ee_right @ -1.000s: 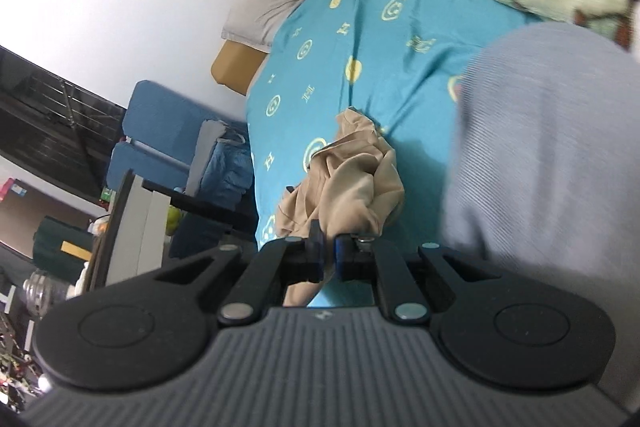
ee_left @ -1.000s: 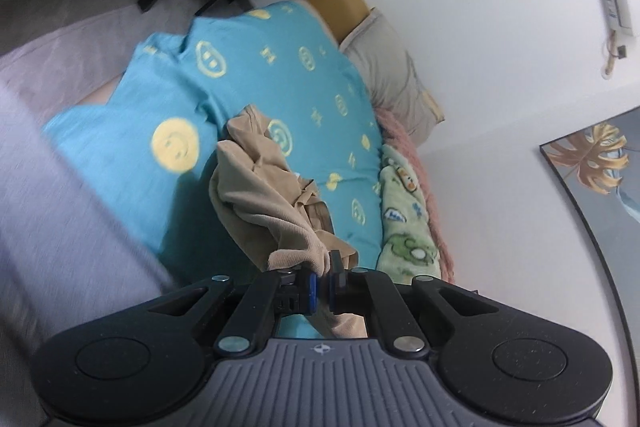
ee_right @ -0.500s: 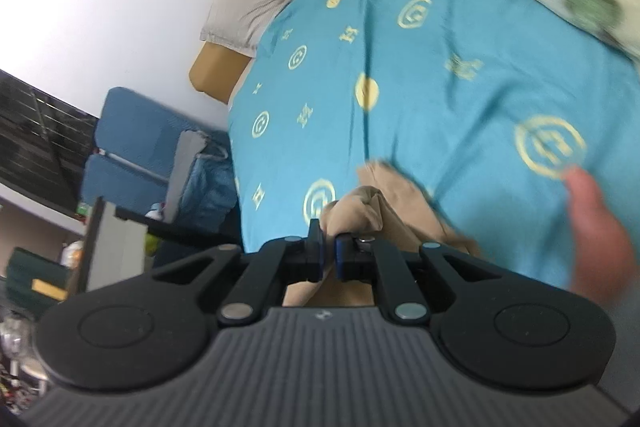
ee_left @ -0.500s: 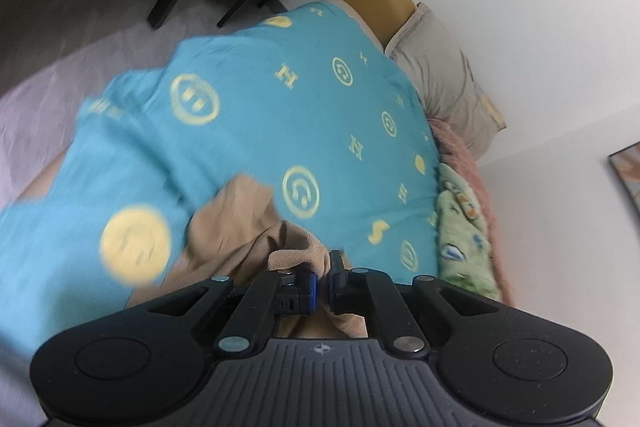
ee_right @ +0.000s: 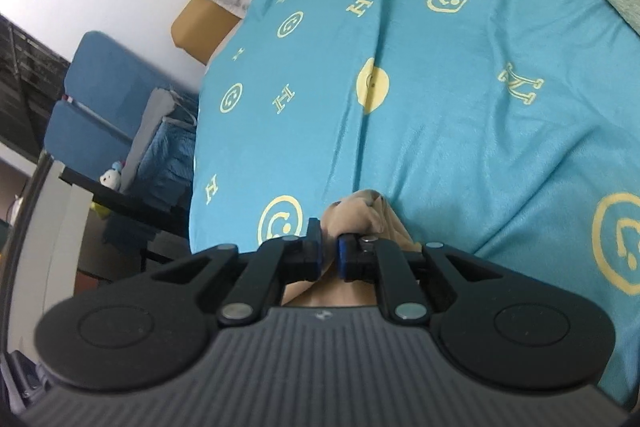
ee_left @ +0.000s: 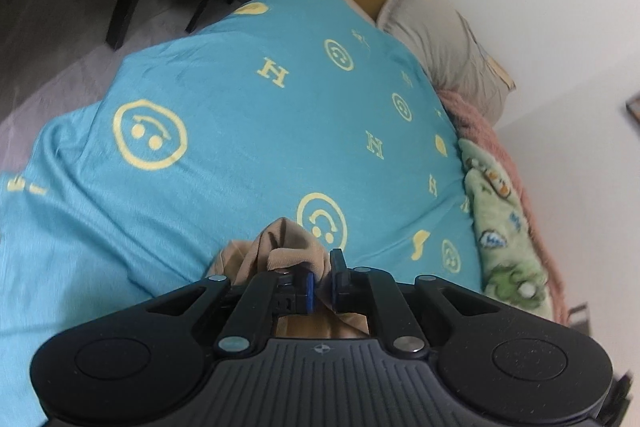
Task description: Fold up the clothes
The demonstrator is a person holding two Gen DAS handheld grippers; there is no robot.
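Note:
A tan garment (ee_left: 280, 247) is bunched at my left gripper (ee_left: 322, 277), which is shut on a fold of it just above the blue bedsheet (ee_left: 240, 115). The same tan garment (ee_right: 360, 217) shows in the right wrist view, where my right gripper (ee_right: 329, 251) is shut on another part of it. Most of the cloth is hidden behind the gripper bodies in both views.
The bed carries a turquoise sheet with yellow smiley and H prints. A grey pillow (ee_left: 436, 35), a pink blanket (ee_left: 480, 123) and a green cartoon blanket (ee_left: 504, 223) lie at the wall side. A blue chair (ee_right: 92, 115) and dark table (ee_right: 120, 203) stand beside the bed.
Both grippers moved forward and down over the bed with the tan garment. The garment, hanging in full view before, now shows only as a small bunch at the fingertips.

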